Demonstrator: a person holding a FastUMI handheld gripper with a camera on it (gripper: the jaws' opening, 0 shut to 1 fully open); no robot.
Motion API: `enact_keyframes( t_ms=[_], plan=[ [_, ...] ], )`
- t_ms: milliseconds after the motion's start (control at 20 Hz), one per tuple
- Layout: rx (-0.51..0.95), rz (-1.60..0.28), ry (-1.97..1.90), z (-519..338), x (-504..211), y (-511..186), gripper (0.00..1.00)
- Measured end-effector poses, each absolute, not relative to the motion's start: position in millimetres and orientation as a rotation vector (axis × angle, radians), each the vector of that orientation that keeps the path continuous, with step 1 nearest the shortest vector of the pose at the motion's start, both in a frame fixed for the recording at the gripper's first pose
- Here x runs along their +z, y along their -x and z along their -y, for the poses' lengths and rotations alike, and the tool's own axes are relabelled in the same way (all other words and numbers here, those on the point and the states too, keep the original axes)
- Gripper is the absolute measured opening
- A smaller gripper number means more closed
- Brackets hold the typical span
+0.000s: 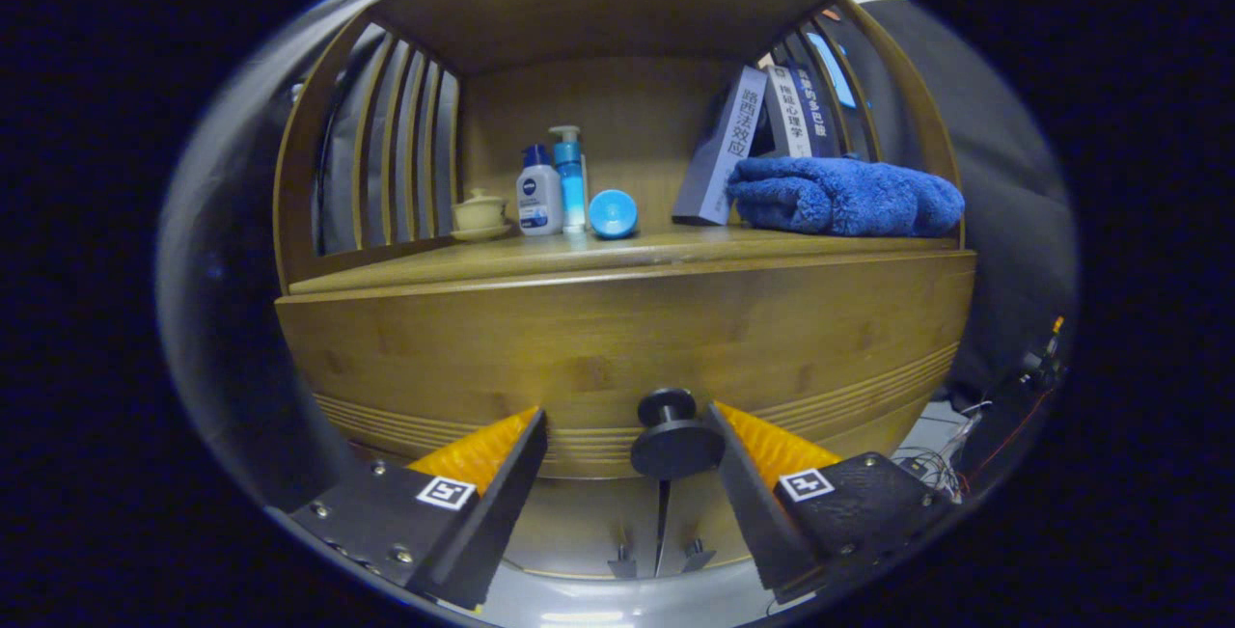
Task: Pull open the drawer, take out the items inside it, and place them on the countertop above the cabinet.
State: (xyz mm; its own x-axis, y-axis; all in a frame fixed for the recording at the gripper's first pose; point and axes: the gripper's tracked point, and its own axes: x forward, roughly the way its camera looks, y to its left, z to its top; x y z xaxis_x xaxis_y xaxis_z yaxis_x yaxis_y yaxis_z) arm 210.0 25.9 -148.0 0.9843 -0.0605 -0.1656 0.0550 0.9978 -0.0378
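Drawer (627, 339) contents hidden behind its closed front — books (772, 141) partly behind the blue towel (844, 196).

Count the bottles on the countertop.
2: a white bottle beside the teacup, and a blue pump bottle touching its other side. The gripper, jaws open, straddles the drawer knob.

Shelf clutter: small lidded cup (480, 213), two bottles (538, 192), round blue object (613, 213) (maybe a cap), leaning books (724, 148), folded blue towel (844, 196).
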Motion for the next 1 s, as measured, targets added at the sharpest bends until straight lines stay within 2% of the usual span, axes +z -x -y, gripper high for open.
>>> enact_keyframes(
  t_ms=[350, 700, 1000],
  plan=[
    [-0.046, -0.124, 0.059, -34, -79, -154, 0.99],
    [-0.038, -0.028, 0.064, -27, 10, -59, 0.99],
    [-0.051, 0.013, 0.054, -5, 51, 26, 0.99]
  ],
)
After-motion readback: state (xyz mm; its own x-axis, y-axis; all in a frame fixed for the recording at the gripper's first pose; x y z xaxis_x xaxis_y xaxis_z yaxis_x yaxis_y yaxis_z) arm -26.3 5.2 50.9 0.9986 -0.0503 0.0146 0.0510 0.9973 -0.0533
